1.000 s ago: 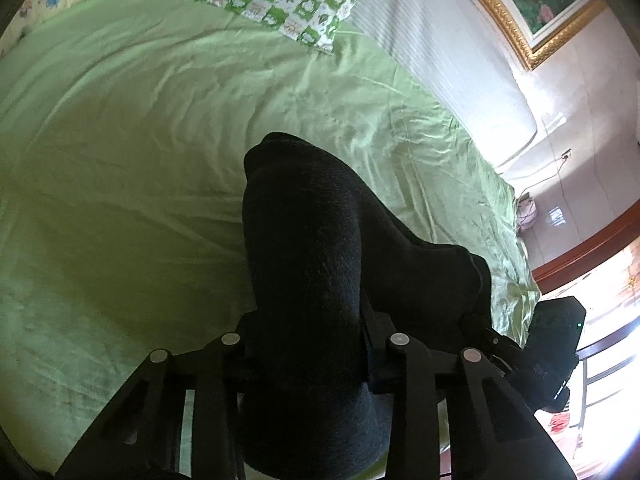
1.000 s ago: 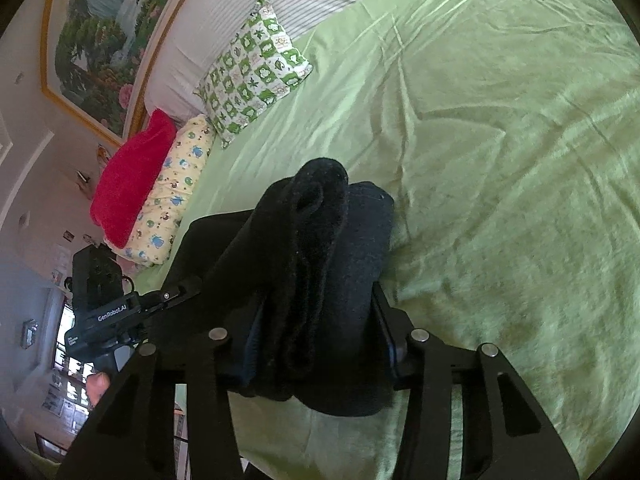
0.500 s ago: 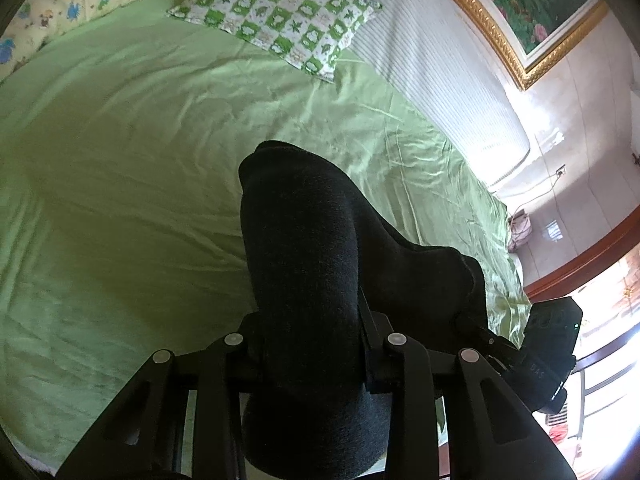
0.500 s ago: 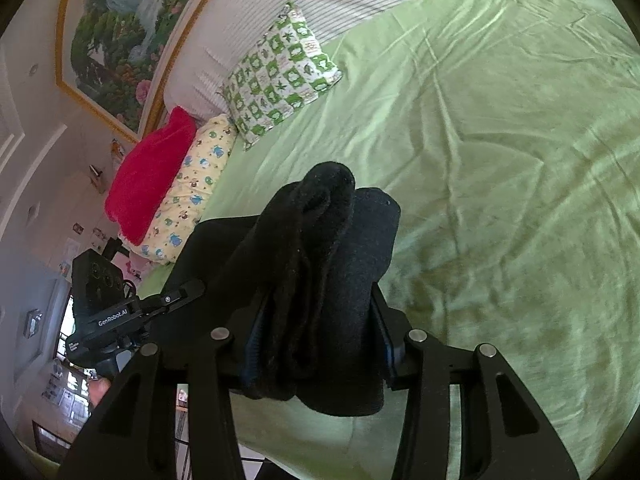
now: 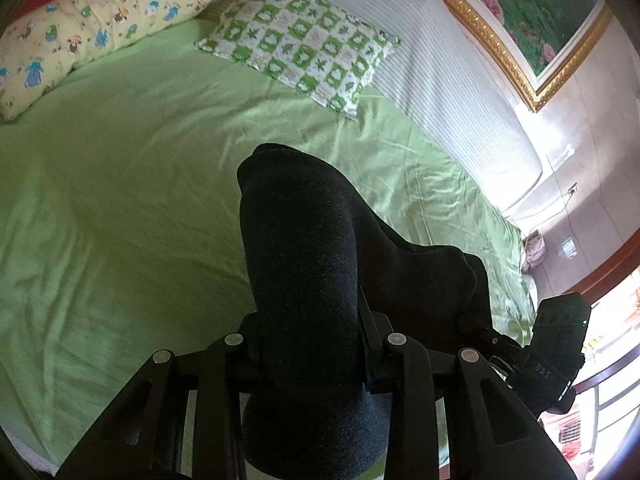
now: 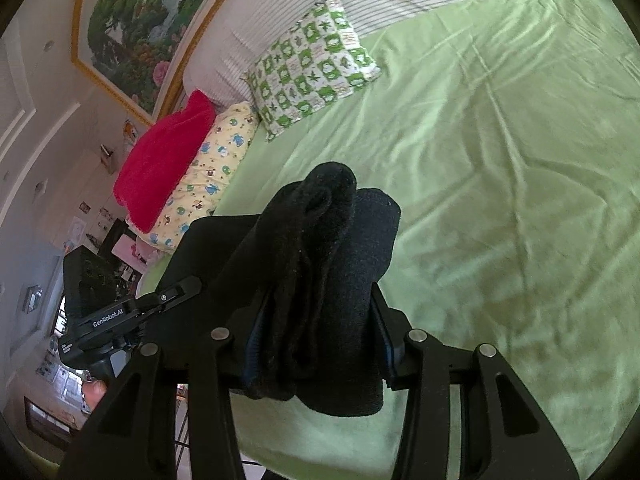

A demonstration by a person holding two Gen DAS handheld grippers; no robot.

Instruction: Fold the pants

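Observation:
Black fleece pants (image 5: 304,264) hang bunched between both grippers above a green bed sheet (image 5: 120,200). My left gripper (image 5: 310,344) is shut on a thick fold of the pants, which bulges up and forward past the jaws. My right gripper (image 6: 316,340) is shut on another thick bundle of the pants (image 6: 320,260), with several layers squeezed between its blue-edged pads. The cloth stretches sideways from one gripper to the other. The right gripper's body (image 5: 560,344) shows at the right edge of the left wrist view; the left gripper's body (image 6: 104,304) shows at the left of the right wrist view.
A green-and-white checked pillow (image 5: 296,44), a yellow cartoon pillow (image 5: 80,40) and a red cushion (image 6: 164,168) lie at the head of the bed. A striped headboard (image 5: 440,60) and a gold-framed painting (image 6: 152,12) stand behind. The bed sheet (image 6: 500,160) spreads wide ahead.
Both grippers have risen and moved toward the head of the bed with the pants held; pillows and painting show more in view. The grips have not changed.

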